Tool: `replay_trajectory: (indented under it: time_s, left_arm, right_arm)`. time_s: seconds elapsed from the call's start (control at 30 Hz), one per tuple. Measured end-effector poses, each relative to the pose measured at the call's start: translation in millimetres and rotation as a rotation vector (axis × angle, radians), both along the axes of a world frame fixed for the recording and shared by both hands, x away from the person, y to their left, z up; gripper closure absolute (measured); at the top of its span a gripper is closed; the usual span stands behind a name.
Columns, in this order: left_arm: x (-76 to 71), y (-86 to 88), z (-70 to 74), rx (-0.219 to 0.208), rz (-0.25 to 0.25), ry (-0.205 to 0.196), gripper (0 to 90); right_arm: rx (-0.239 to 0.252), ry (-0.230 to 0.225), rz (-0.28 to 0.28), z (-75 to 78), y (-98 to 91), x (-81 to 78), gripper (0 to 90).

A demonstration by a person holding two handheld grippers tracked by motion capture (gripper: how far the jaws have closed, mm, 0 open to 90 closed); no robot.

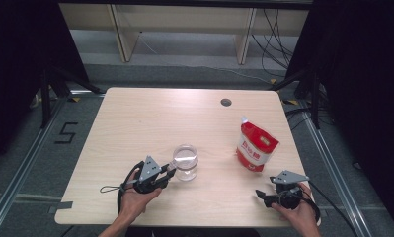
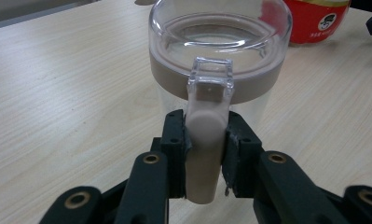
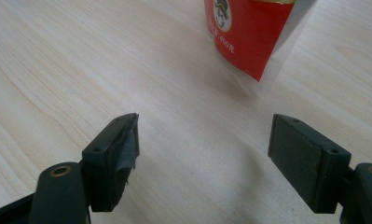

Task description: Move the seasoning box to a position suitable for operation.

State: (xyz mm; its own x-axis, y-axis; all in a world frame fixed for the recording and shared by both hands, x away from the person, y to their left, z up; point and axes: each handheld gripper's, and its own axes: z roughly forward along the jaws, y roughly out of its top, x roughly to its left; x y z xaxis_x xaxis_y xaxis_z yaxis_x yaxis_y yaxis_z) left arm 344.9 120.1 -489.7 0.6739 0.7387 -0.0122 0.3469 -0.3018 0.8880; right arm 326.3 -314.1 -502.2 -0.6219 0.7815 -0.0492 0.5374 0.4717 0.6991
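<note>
The left claw (image 2: 203,154) is clenched on the beige handle (image 2: 203,140) of the clear lidded jar (image 1: 185,161), which stands near the counter's (image 1: 135,118) middle, toward six o'clock. That grip looks like the only step done; the lid appears shut. The right claw (image 3: 203,158) gapes, released, at five o'clock, near the upright red pouch (image 1: 256,145) at three o'clock, untouched. Nothing lies between pouch and jar.

High view: above the table (image 1: 135,118), facing forward and down. Left gripper view: close against the clear jar (image 2: 219,60), red pouch (image 2: 314,18) behind. Right gripper view: low, probably just short of that pouch (image 3: 249,32).
</note>
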Motion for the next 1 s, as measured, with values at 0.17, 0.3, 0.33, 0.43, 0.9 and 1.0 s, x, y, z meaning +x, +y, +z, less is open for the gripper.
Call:
replay_trajectory:
  time_s: [0.17,0.3,0.33,0.43,0.9,1.0]
  left_arm:
    - [2.3,-1.2,-1.2,-0.006,0.000,0.008,72.1]
    - [4.2,-1.1,-1.6,-0.005,-0.013,0.003,72.4]
    - [4.3,-0.6,-1.5,0.005,-0.020,-0.007,72.5]
    - [5.5,1.2,-1.4,0.012,-0.040,-0.012,72.7]
    - [2.1,6.2,-3.5,-0.014,-0.146,-0.011,73.0]
    - [0.5,5.8,-3.0,-0.009,-0.161,-0.018,73.0]
  right_arm:
    - [-0.004,-0.001,0.007,-0.8,0.6,0.6,25.5]
    - [0.005,0.004,0.007,-0.6,1.2,0.3,25.6]
    - [0.006,0.007,0.008,-0.7,1.2,0.3,25.5]
    - [0.002,-0.006,0.020,-1.1,0.8,1.2,25.5]
    - [0.003,0.003,0.010,-0.8,0.7,0.2,25.5]
    - [0.005,0.007,0.009,-1.9,1.9,-0.6,25.5]
